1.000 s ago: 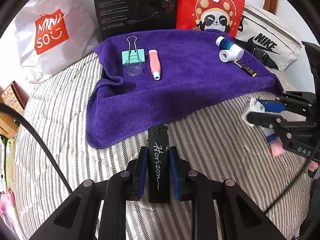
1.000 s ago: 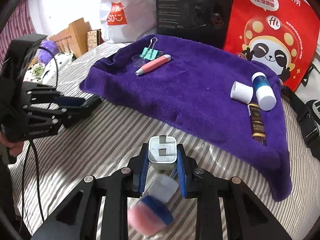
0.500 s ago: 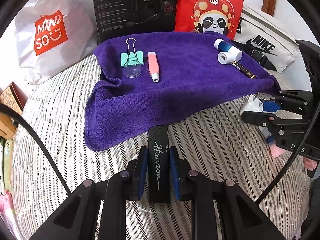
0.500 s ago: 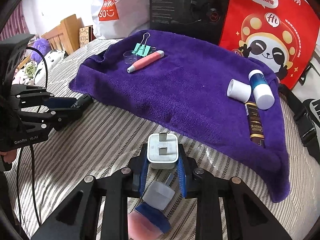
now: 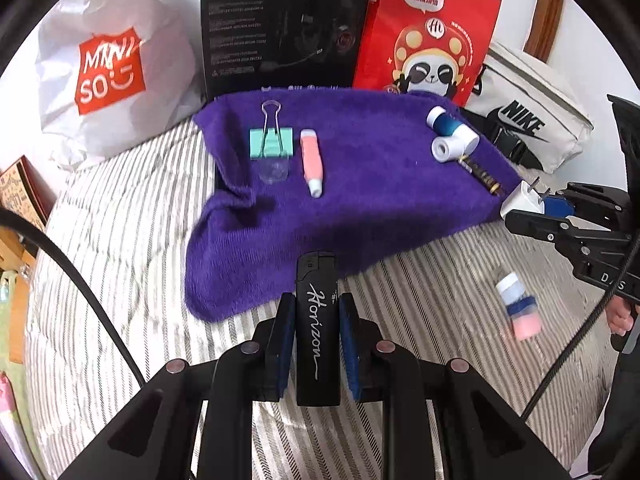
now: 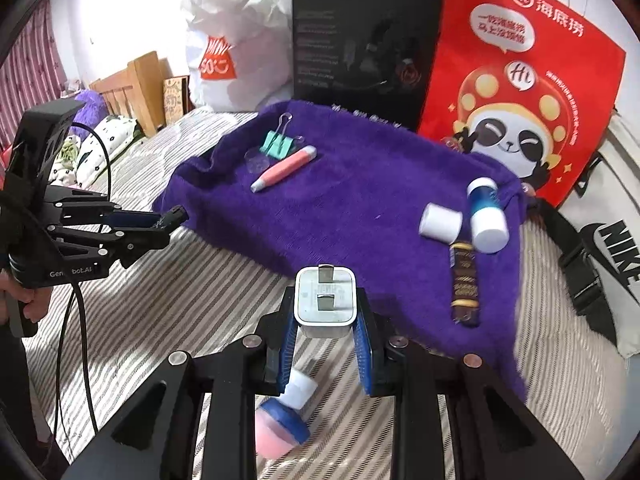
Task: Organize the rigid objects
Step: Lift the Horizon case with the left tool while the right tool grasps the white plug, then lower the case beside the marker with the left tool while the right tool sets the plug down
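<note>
My left gripper [image 5: 316,312] is shut on a black Horizon lighter [image 5: 317,320], held above the striped bed at the near edge of the purple towel [image 5: 360,208]. My right gripper [image 6: 325,312] is shut on a white plug adapter [image 6: 325,300], near the towel's [image 6: 360,208] front right edge; it also shows in the left wrist view [image 5: 524,200]. On the towel lie a green binder clip [image 5: 270,142], a clear cap [image 5: 274,170], a pink pen-like tube [image 5: 312,162], a white and blue bottle [image 5: 444,122], a white cap [image 5: 446,148] and a brown tube [image 5: 482,174].
A pink, blue and white tube [image 6: 286,420] lies on the striped bed under my right gripper. Behind the towel stand a white Miniso bag [image 5: 108,80], a black box [image 5: 280,28] and a red panda bag [image 5: 428,40]. A white Nike bag [image 5: 524,120] lies at the right.
Both grippers have moved forward toward the towel with their objects still held. The right gripper has risen, uncovering the pink and blue tube on the bed.
</note>
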### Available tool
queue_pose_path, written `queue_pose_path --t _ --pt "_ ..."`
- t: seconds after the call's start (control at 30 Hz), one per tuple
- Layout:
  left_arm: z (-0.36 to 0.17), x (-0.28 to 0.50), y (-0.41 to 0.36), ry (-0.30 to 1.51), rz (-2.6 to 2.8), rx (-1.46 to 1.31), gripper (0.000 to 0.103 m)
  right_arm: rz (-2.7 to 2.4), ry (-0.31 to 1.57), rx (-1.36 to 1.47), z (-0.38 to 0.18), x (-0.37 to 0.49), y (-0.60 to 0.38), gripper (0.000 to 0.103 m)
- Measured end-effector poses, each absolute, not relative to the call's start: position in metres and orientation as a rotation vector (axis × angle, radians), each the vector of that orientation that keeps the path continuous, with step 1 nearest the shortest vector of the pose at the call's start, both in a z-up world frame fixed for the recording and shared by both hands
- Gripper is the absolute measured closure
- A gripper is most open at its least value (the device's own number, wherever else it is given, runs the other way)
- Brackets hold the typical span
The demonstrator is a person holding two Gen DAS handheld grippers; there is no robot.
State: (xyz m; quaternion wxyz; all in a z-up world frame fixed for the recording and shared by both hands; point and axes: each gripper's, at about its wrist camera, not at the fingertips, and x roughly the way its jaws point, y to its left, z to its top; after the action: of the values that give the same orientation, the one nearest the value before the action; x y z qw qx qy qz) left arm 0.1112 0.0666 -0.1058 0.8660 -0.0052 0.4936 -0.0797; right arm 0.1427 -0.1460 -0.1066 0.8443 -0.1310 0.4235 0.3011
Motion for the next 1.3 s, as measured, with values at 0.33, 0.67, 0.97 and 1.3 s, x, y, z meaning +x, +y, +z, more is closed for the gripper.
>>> queue_pose_path --t 0.33,0.67,0.97,1.3 --pt "-0.078 0.144 0.061 1.012 -0.188 0.01 0.082 0.605 0.872 -0.233 -0.078 0.183 -0.156 0.077" --pt "-0.052 0.198 0.05 0.974 -0.24 0.019 0.082 0.561 0.84 -0.178 -0.059 0.232 -0.164 0.077" --pt "-0.057 0.243 0.04 0.95 -0.28 0.009 0.082 0.505 0.87 -0.129 -0.066 0.27 -0.171 0.077" --pt "-0.089 0.263 0.039 1.016 -0.281 0.016 0.082 0.483 0.918 -0.101 -0.094 0.3 -0.18 0.077"
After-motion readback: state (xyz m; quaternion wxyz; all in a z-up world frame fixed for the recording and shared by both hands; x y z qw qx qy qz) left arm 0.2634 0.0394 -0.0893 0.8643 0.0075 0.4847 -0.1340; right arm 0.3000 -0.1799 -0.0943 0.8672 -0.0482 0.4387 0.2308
